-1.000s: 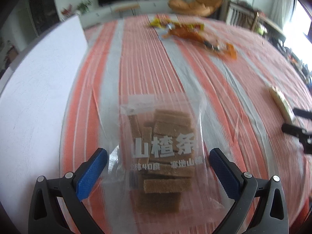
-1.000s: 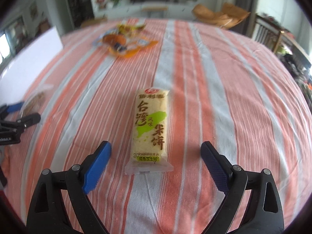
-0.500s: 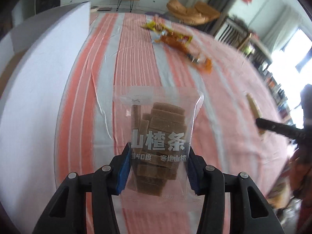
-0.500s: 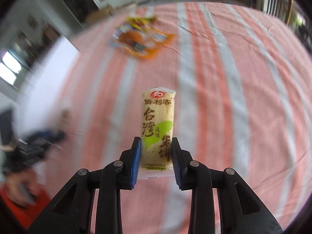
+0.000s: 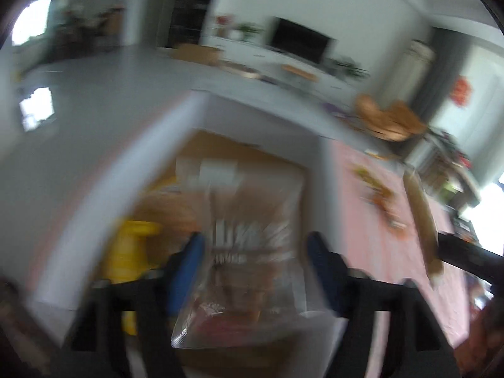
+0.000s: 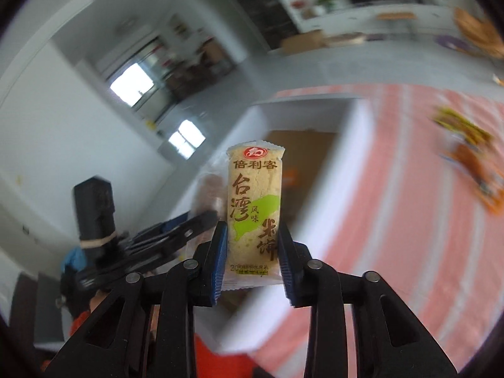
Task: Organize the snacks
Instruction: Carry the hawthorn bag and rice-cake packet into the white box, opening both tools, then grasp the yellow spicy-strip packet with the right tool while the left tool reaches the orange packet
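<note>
Left view motion-blurred: clear bag [image 5: 249, 245] print unreadable (white box [image 5: 324, 126] contents indistinct).

Clear bag of brown hawthorn strips [image 5: 249, 239] hanging blurred over white box [image 5: 104, 170]. Yellow rice-cracker pack [image 6: 254, 211] standing upright, label facing me, above box.

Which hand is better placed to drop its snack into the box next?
Left: its clear bag hangs over the open box, tongs opening. The right tongs, also opening, hold the cracker short of it.
</note>
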`<move>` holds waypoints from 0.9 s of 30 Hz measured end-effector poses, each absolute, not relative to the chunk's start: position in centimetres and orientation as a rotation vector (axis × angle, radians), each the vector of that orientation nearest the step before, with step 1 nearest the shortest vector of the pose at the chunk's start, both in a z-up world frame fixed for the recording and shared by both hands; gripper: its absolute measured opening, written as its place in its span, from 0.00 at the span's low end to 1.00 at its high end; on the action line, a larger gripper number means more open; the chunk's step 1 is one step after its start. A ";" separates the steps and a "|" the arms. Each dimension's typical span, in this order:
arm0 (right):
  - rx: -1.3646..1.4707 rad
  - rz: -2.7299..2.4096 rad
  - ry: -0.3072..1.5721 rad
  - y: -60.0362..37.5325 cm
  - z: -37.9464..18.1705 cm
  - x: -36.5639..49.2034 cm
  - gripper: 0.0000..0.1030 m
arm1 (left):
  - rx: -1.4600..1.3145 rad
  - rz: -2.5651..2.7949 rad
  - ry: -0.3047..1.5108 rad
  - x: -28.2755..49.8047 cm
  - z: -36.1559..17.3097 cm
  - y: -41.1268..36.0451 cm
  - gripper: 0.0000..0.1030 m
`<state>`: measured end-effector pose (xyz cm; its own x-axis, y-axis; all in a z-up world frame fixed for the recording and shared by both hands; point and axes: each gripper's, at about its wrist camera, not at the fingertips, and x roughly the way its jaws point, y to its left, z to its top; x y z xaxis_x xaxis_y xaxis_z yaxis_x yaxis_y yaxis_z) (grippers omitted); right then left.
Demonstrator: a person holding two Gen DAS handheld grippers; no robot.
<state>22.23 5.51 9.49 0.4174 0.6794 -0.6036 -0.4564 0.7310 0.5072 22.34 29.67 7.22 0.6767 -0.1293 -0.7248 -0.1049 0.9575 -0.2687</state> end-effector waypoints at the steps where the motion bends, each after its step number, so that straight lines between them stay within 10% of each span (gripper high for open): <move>1: 0.270 0.743 0.878 7.1 9.4 22.2 0.64 | -0.295 0.033 0.822 21.8 7.2 31.0 0.83; 9: 0.127 0.613 0.766 3.3 6.2 19.9 0.78 | -0.298 0.065 0.814 17.3 6.7 31.5 0.83; 17: -0.132 0.133 0.931 -15.8 -6.9 18.3 0.78 | -0.161 -0.443 0.860 15.7 8.1 12.0 1.00; 27: 0.007 0.041 0.943 -26.8 -9.5 15.4 0.78 | 0.089 -0.347 1.025 26.7 -4.6 -1.8 0.99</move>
<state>15.35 -26.76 -9.50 0.5866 0.0378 -0.8090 -0.0319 0.9992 0.0236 26.75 -1.80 -4.56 0.4701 -0.2417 -0.8488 0.3240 0.9419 -0.0888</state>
